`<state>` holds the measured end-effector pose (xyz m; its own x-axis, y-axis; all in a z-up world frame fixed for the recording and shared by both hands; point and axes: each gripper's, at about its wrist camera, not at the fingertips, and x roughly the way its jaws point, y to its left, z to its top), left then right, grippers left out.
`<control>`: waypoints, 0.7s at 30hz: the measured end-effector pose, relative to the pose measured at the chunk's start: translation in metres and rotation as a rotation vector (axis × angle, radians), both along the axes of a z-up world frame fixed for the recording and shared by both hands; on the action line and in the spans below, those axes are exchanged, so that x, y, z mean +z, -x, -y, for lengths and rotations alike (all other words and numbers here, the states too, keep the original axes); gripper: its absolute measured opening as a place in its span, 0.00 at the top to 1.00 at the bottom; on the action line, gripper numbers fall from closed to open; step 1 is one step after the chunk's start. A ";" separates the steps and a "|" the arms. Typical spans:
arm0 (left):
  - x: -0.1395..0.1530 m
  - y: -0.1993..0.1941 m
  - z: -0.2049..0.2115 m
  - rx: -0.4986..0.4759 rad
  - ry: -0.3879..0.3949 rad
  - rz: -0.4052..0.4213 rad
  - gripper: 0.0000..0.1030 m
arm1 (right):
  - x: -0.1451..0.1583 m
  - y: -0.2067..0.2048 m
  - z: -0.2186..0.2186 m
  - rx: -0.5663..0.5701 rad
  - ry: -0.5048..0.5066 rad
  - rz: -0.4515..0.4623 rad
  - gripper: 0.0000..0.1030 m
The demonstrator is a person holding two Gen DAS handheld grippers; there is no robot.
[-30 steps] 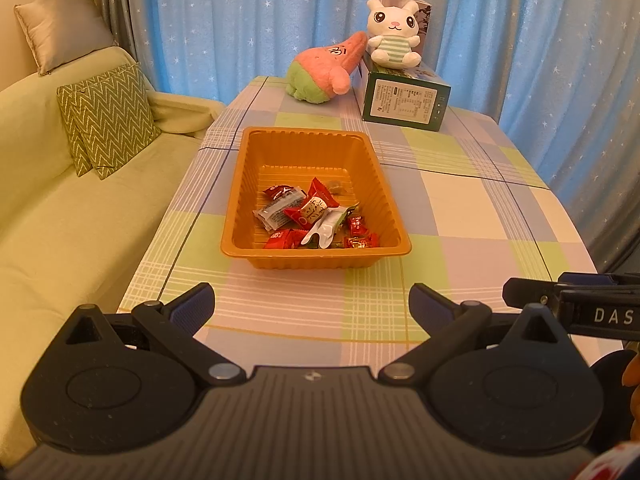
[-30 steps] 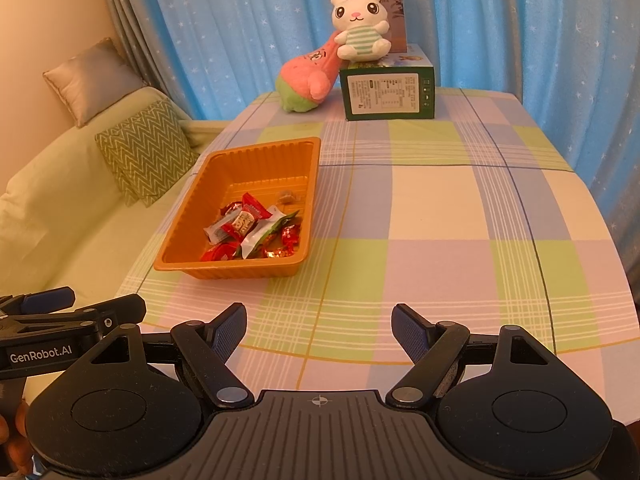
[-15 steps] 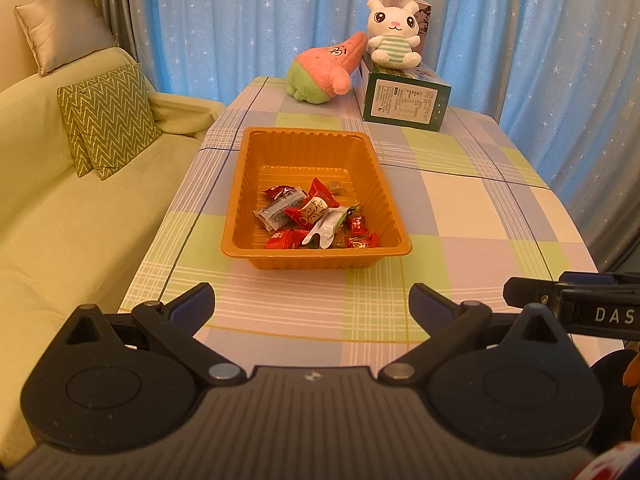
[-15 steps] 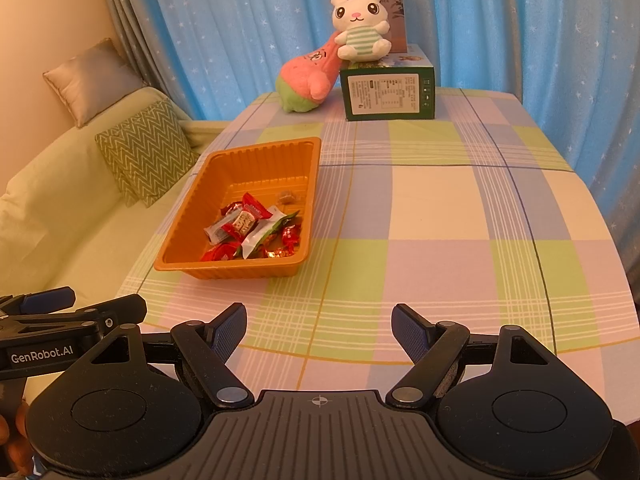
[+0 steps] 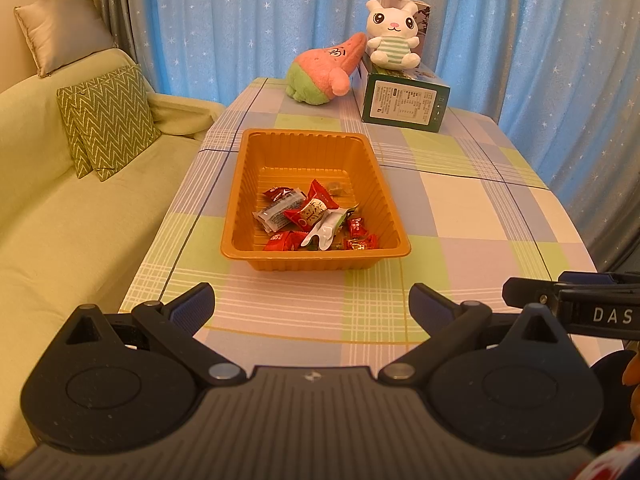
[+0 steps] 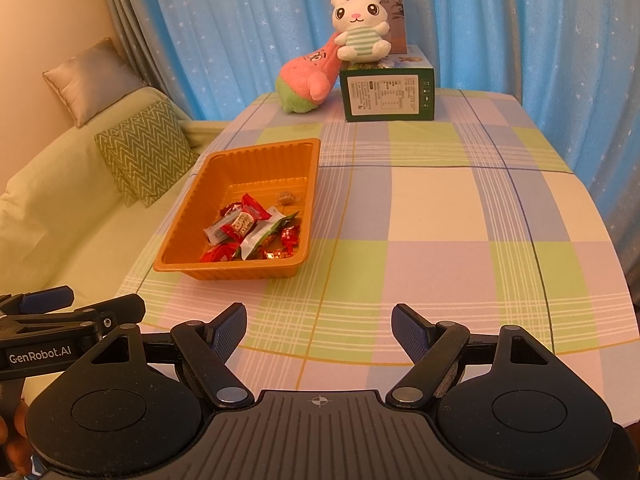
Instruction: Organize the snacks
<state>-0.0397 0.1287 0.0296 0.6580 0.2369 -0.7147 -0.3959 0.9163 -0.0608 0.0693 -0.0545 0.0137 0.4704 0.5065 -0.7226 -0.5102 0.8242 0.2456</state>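
Observation:
An orange plastic tray sits on the checked tablecloth, holding several wrapped snacks in red, silver and white-green wrappers. My left gripper hovers open over the table's near edge, just short of the tray, nothing between its fingers. My right gripper is open too, over the bare cloth to the right of the tray and short of it. Each gripper shows at the edge of the other's view.
At the table's far end a green box carries a white bunny plush; a pink-green plush leans on it. A sofa with cushions runs along the left. Blue curtains hang behind.

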 end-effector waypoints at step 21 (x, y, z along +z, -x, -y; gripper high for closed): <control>0.002 -0.002 0.000 0.001 -0.006 0.007 0.00 | 0.000 0.000 0.000 0.000 0.000 0.000 0.23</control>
<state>-0.0380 0.1286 0.0313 0.6628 0.2417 -0.7087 -0.3966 0.9161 -0.0584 0.0698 -0.0542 0.0139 0.4699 0.5064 -0.7230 -0.5104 0.8241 0.2456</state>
